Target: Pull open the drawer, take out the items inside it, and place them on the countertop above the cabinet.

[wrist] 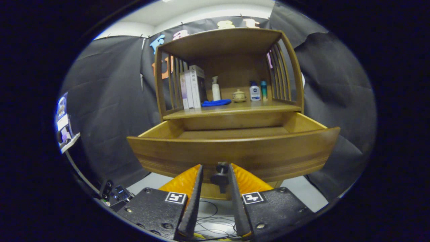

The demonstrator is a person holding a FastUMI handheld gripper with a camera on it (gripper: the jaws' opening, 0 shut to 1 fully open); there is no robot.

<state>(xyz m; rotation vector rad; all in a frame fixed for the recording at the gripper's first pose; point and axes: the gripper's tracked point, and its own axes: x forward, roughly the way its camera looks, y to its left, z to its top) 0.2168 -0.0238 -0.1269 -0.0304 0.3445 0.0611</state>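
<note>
Claw [216, 168]: lower centre of the frame, its two fingers reaching forward with a small gap between them; the drawer's dark knob sits in that gap, and whether both fingers press on it cannot be told
Knob [221, 174]: small, dark and round, on a short stem, fixed to the middle of the drawer front, between the fingertips
Cables [215, 223]: thin dark loops on the pale floor, bottom centre, between the finger bases
Drawer [235, 153]: wooden, pulled well out of the cabinet, its curved front panel across the middle of the frame, just beyond the fingers; the visible part of its inside floor looks bare, the nearer part is hidden behind the front panel
Cabinet [228, 43]: wooden, upper centre, with slatted sides and a flat top board above an open shelf space
Worktop [235, 108]: the wooden surface directly above the drawer, carrying several things
Books [192, 87]: upright in a row at the left of the worktop, against the slats
Blue item [216, 103]: long and low, lying just right of the books
Pump bottle [216, 88]: white, standing behind the blue item
Lidded pot [239, 95]: small, pale, on a saucer, mid worktop
White bottle [255, 92]: right of the pot
Teal bottle [264, 89]: slim, just right of the white bottle, near the right slats
</note>
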